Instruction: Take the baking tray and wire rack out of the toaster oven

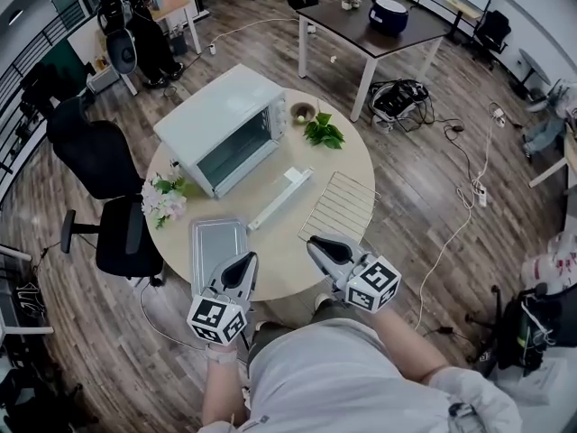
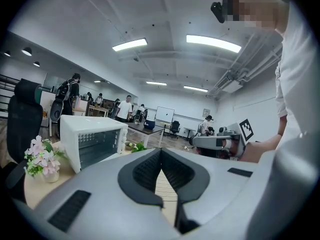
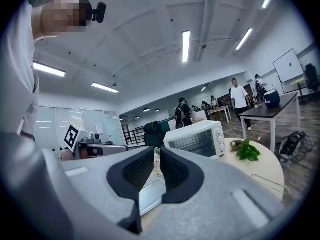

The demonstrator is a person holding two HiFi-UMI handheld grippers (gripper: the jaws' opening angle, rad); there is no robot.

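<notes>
The left gripper's (image 1: 247, 260) jaws were clenched tip to tip on nothing, and the right gripper's (image 1: 314, 243) jaws were all but closed, with a thin slit between the pads and nothing in it. Beyond them the baking tray (image 1: 218, 246) lay flat at the near left of the table (image 1: 353, 156) and the wire rack (image 1: 343, 204) at the near right by the edge, both apart from the toaster oven (image 1: 221, 124) at far left, so the task looked done. The best finish, I judged, was to carry both grippers high and back toward the body, never dipping onto either piece or nudging the rack off the edge.
</notes>
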